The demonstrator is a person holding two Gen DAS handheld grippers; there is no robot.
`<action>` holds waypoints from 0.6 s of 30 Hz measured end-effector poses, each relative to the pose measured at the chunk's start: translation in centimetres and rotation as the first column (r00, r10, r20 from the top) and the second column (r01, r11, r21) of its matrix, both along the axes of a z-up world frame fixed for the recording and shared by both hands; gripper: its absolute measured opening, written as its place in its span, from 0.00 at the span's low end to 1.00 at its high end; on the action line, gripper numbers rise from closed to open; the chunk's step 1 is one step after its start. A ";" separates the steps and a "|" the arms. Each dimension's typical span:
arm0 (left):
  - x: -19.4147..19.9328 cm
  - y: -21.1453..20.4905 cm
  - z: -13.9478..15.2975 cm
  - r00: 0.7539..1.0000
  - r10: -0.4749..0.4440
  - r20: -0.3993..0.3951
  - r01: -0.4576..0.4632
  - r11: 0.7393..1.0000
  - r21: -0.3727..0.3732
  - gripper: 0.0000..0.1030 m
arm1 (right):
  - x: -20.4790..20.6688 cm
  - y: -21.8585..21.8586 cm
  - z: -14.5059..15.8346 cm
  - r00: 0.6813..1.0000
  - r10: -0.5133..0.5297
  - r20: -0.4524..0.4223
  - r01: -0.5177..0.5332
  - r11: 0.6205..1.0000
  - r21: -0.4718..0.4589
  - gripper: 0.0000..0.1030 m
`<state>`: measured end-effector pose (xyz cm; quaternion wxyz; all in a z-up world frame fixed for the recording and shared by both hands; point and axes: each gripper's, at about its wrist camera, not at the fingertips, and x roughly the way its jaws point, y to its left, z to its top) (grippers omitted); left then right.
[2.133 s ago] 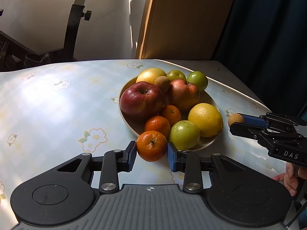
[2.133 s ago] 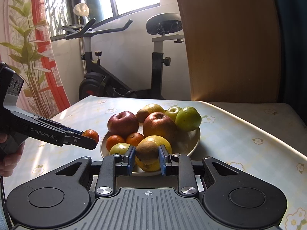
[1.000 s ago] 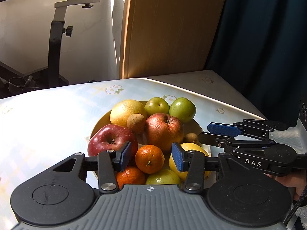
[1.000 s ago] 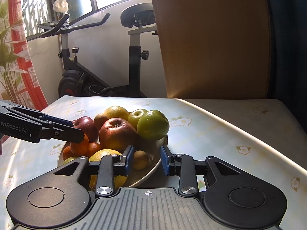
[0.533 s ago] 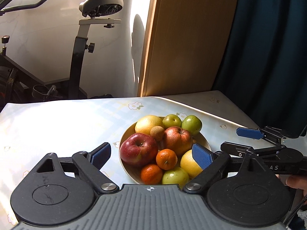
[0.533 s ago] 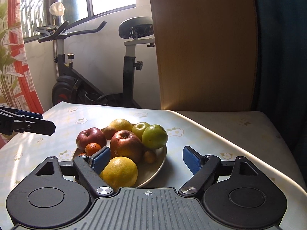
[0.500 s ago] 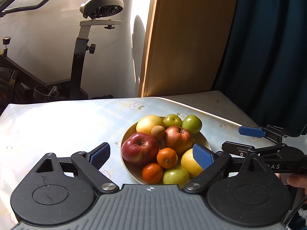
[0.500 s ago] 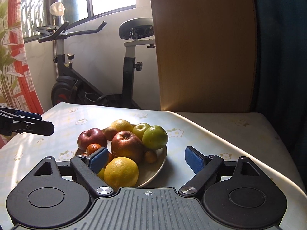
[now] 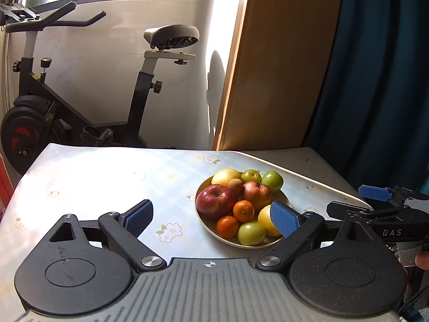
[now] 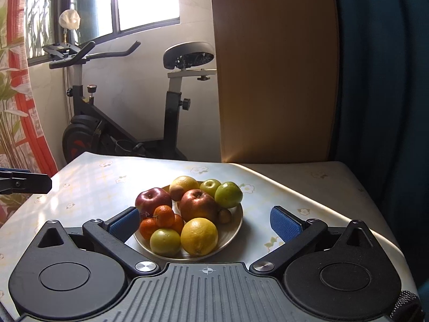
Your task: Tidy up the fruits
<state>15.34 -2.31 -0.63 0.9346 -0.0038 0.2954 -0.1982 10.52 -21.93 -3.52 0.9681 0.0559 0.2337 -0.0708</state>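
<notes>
- Left gripper point(image 9: 211, 218): jaws spread wide, nothing between the blue pads point(image 9: 284, 219); it hangs above the table point(image 9: 107, 177), back from the plate point(image 9: 203, 221).
- Right gripper point(image 10: 205, 221): likewise released, jaws wide apart, empty; the plate shows through the gap between them.
- All fruits sit piled on the plate, on the flowered tablecloth towards the table's right side.
- Contents, right wrist view: red apple point(image 10: 152, 197) at left, second reddish apple point(image 10: 198, 205) in the centre, large lemon point(image 10: 199, 236) at the front, green fruit point(image 10: 165, 241) touching it on the left.
- Mandarins point(image 10: 163, 216) cluster between the red apple and the front green fruit; one rests on top of the others.
- Rear: yellow citrus point(image 10: 185, 182), two green apples point(image 10: 228, 194), a small brown fruit point(image 10: 176, 191).
- Another small brown fruit point(image 10: 224, 216) lies against the plate's right rim.
</notes>
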 end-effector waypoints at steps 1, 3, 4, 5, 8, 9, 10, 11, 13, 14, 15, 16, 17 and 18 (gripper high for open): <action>-0.5 0.4 0.3 1.000 0.004 0.003 -0.004 1.000 -0.004 0.93 | -0.5 0.5 0.4 1.000 0.002 0.005 -0.002 1.000 -0.001 0.99; -1.6 1.0 0.9 1.000 0.015 0.015 -0.015 1.000 -0.002 0.93 | -1.2 1.5 1.0 1.000 0.006 0.010 -0.006 1.000 -0.003 0.99; -2.0 1.1 1.1 1.000 0.021 0.021 -0.021 1.000 0.003 0.93 | -1.6 1.9 1.3 1.000 0.005 0.012 -0.005 1.000 -0.008 0.99; -2.4 1.3 1.4 0.999 0.027 0.029 -0.028 1.000 0.008 0.93 | -1.9 2.4 1.7 1.000 0.000 0.014 0.000 1.000 -0.016 0.99; -3.9 1.8 2.2 0.998 0.049 0.044 -0.050 0.998 0.022 0.93 | -2.9 3.5 2.6 1.000 -0.007 0.024 0.008 1.000 -0.025 0.99; -4.4 2.0 2.5 0.997 0.052 0.053 -0.053 0.998 0.019 0.93 | -3.2 3.8 2.8 1.000 -0.007 0.028 0.008 1.000 -0.018 0.99; -4.7 2.1 2.6 0.997 0.055 0.056 -0.056 0.998 0.017 0.93 | -3.4 4.0 3.0 1.000 -0.006 0.028 0.006 1.000 -0.010 0.99; -5.1 2.2 2.8 0.997 0.056 0.056 -0.057 0.998 0.015 0.93 | -3.7 4.1 3.2 1.000 -0.004 0.029 0.004 1.000 -0.003 0.99; -5.7 2.4 3.0 0.997 0.057 0.055 -0.058 0.998 0.012 0.93 | -4.3 4.4 3.6 0.999 -0.004 0.033 0.003 1.000 0.009 0.99; -6.0 2.4 3.0 0.997 0.059 0.055 -0.060 0.998 0.011 0.93 | -4.5 4.5 3.8 0.999 -0.005 0.033 0.004 1.000 0.009 0.99; -6.3 2.5 3.1 0.996 0.063 0.056 -0.064 0.998 0.009 0.93 | -4.8 4.6 4.0 0.999 -0.007 0.033 0.007 1.000 0.007 0.99; -6.5 2.6 3.1 0.996 0.068 0.057 -0.068 0.998 0.007 0.93 | -5.0 4.7 4.1 0.999 -0.010 0.032 0.010 1.000 0.005 0.99; -6.7 2.7 3.1 0.996 0.072 0.056 -0.073 0.997 0.004 0.93 | -5.1 4.7 4.2 0.999 -0.013 0.031 0.013 1.000 0.004 0.99; -6.8 2.8 3.1 0.996 0.077 0.054 -0.077 0.997 0.001 0.93 | -5.2 4.7 4.2 1.000 -0.014 0.028 0.014 1.000 0.005 0.99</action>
